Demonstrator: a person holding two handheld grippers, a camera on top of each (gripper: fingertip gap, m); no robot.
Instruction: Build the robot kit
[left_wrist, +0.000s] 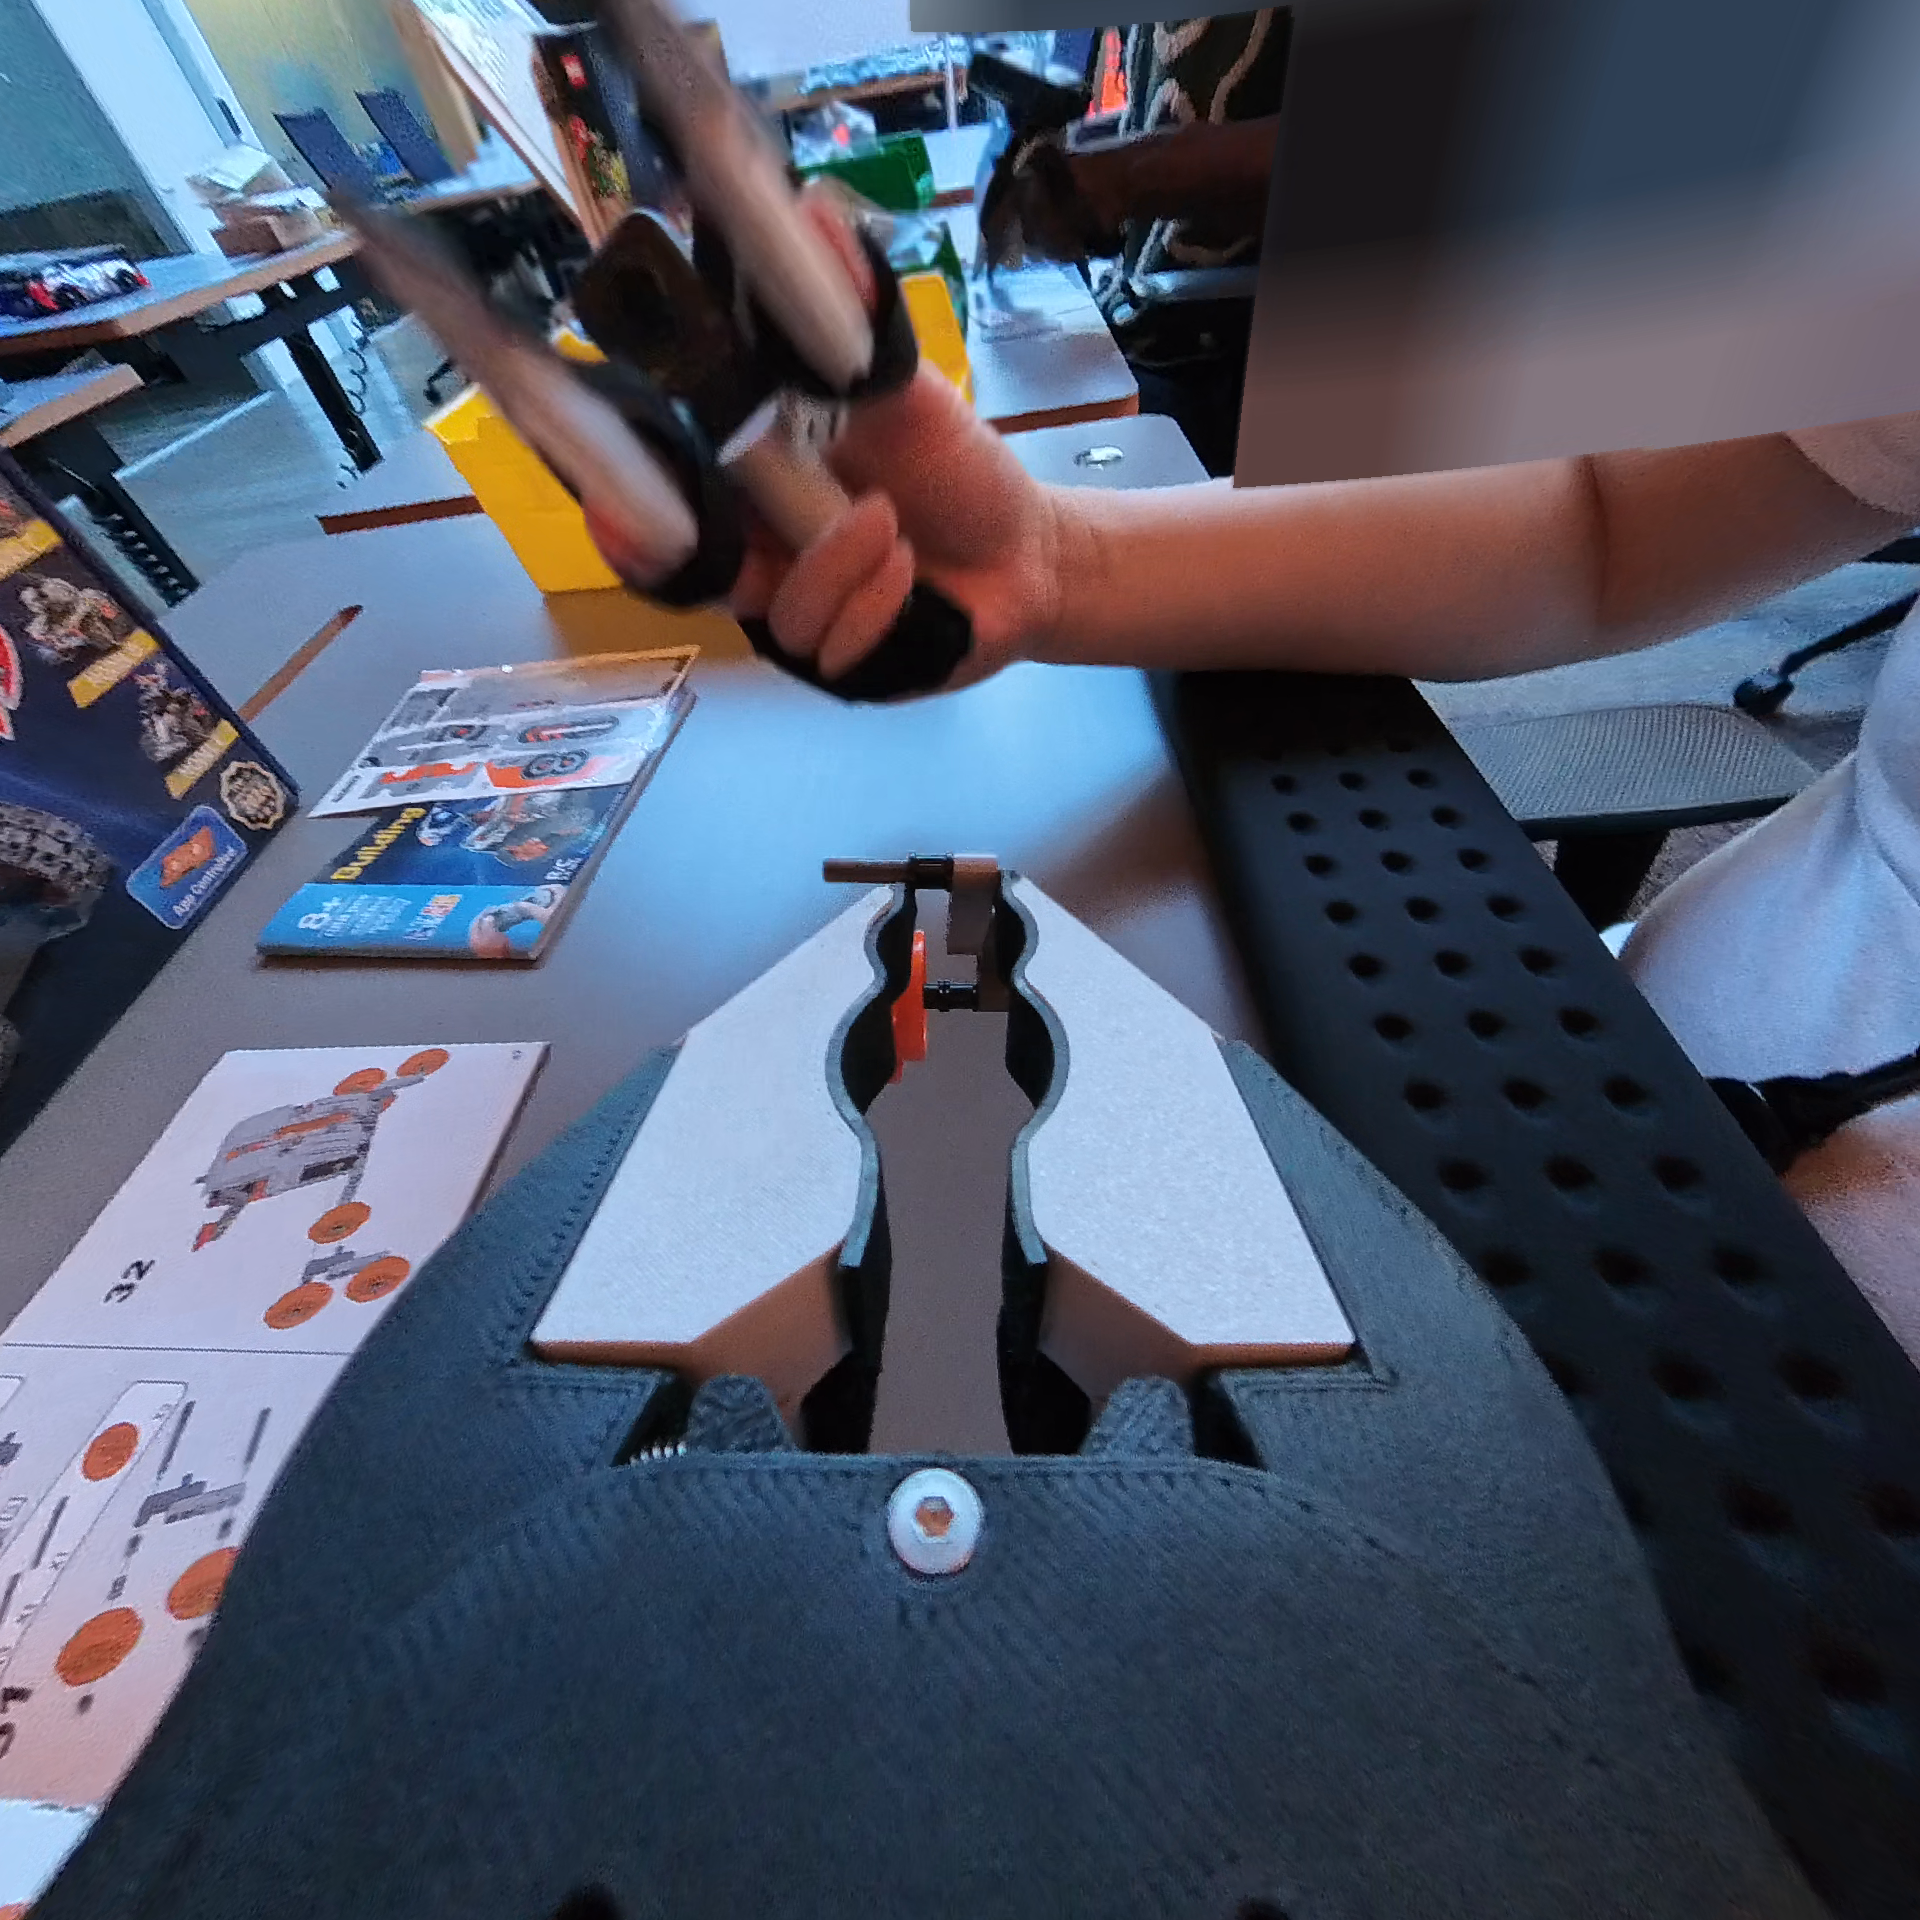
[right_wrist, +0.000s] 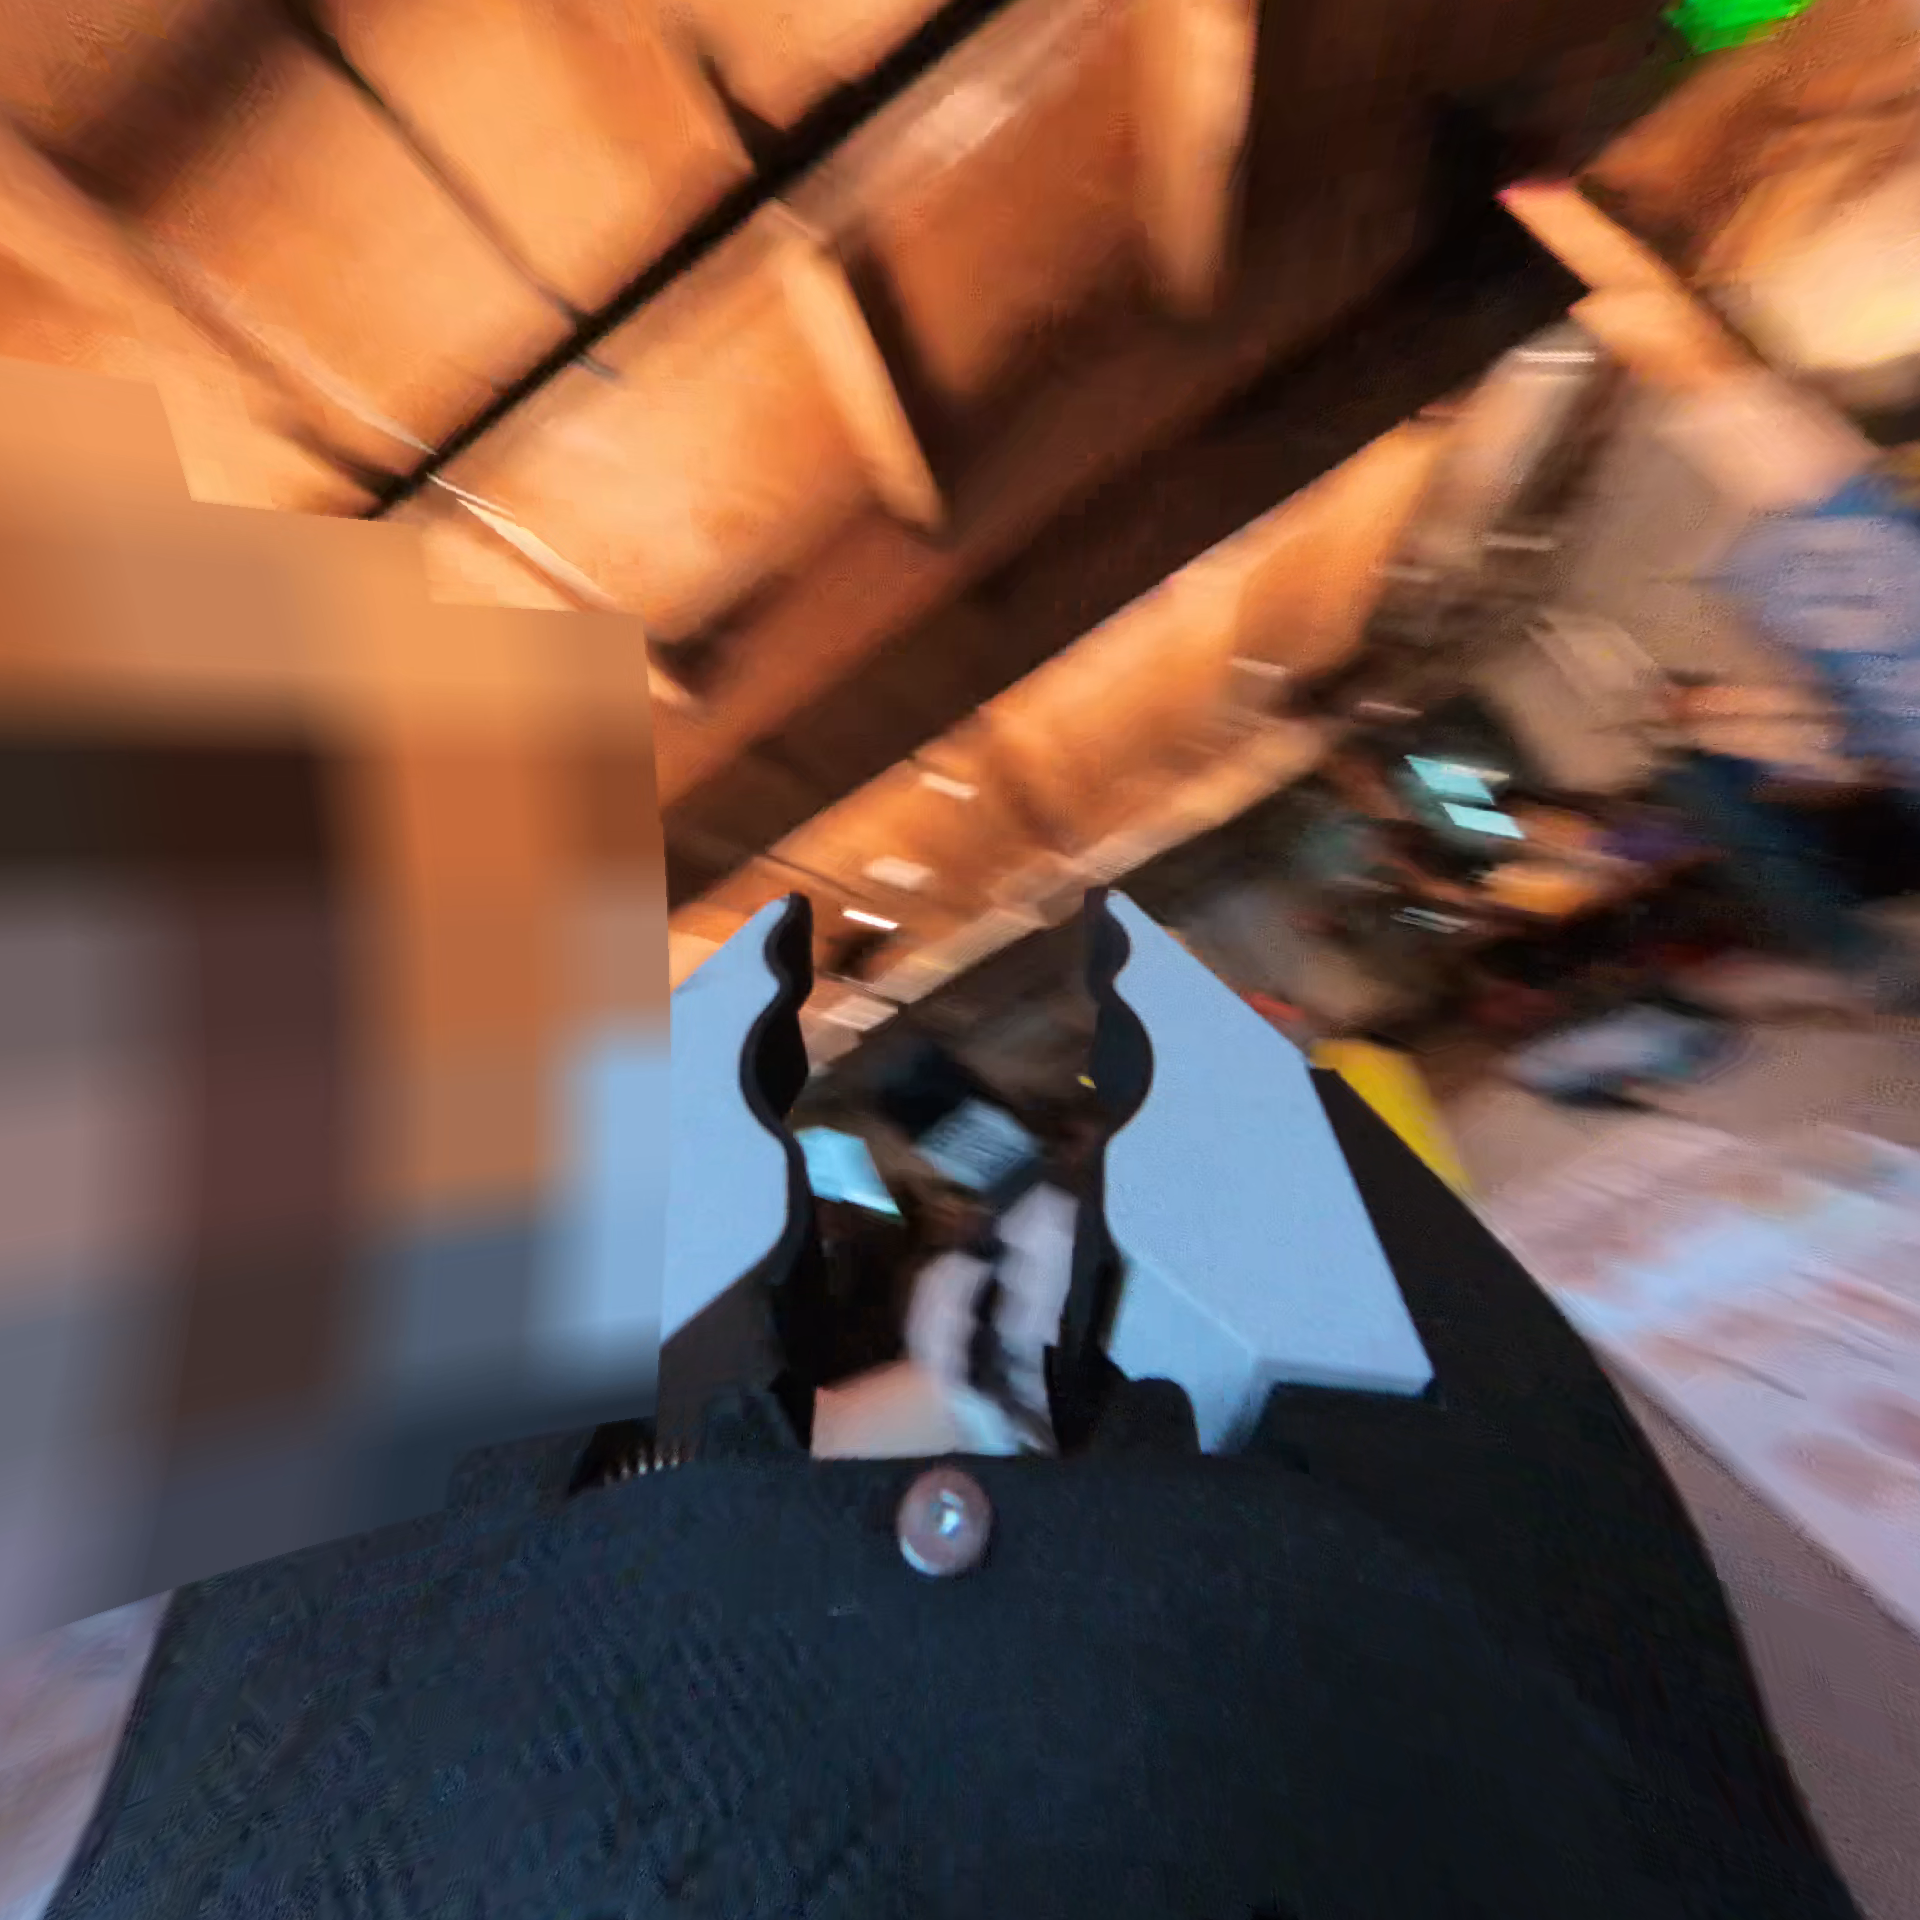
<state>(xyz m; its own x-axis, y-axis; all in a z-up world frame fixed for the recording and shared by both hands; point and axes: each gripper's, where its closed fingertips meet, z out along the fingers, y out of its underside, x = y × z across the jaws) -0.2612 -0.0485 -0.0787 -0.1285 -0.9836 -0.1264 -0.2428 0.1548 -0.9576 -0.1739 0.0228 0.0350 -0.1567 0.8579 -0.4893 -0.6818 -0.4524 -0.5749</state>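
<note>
My left gripper (left_wrist: 951, 904) is shut on a small toy-brick assembly (left_wrist: 971, 914): a brown-grey beam with a brown axle, black pins and an orange wheel. It holds the piece a little above the grey table (left_wrist: 790, 769). My right gripper shows in the left wrist view (left_wrist: 727, 416), raised high above the table in a person's hand (left_wrist: 894, 561), tilted up and blurred. In its own view my right gripper (right_wrist: 945, 914) is open and empty, pointing up toward a wooden ceiling (right_wrist: 623, 312).
Instruction pages (left_wrist: 270, 1216) lie at the left. A booklet with a sticker sheet (left_wrist: 488, 810) lies farther back. A dark toy box (left_wrist: 94, 758) stands at the far left. A yellow bin (left_wrist: 520, 488) stands behind. A black perforated chair back (left_wrist: 1507, 1039) is at the right. Left tips to right tips: about 15 centimetres.
</note>
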